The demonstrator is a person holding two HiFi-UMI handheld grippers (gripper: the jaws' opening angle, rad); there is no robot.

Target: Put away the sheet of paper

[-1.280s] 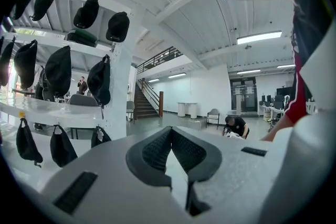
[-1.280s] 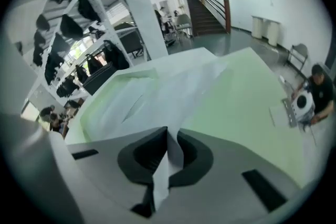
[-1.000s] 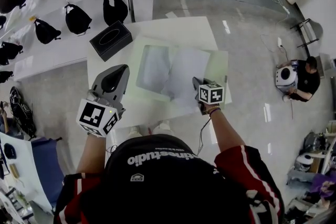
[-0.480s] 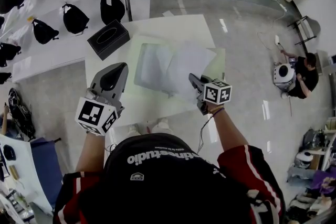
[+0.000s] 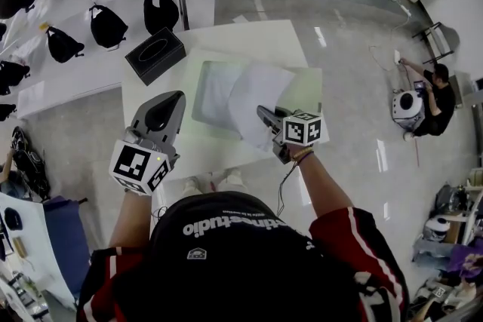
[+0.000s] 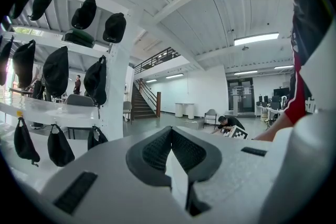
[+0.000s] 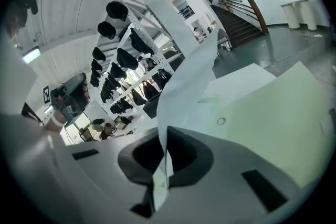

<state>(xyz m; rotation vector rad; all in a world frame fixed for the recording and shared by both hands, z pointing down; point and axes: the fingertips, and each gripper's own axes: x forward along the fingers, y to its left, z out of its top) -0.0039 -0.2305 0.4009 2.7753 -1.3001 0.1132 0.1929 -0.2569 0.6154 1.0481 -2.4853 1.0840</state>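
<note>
The white sheet of paper (image 5: 253, 103) is lifted off the table and curls upward, its near edge pinched in my right gripper (image 5: 260, 117). In the right gripper view the paper (image 7: 185, 78) rises from between the shut jaws of the right gripper (image 7: 163, 145). Under and behind it a pale green folder (image 5: 308, 87) lies flat on the white table (image 5: 260, 38), with a greyish panel (image 5: 213, 90) at its left half. My left gripper (image 5: 167, 103) hovers at the table's near left edge, apart from the paper. The left gripper (image 6: 170, 134) has its jaws together with nothing between them.
A black tissue box (image 5: 156, 56) stands at the table's far left corner. White shelves with several black bags (image 5: 109, 26) run along the left. A person (image 5: 434, 98) crouches on the floor at the far right. Grey shiny floor surrounds the table.
My right gripper has risen and shifted left with the paper, lifting the sheet off the folder so that it curls over the grey panel. The left gripper has stayed put.
</note>
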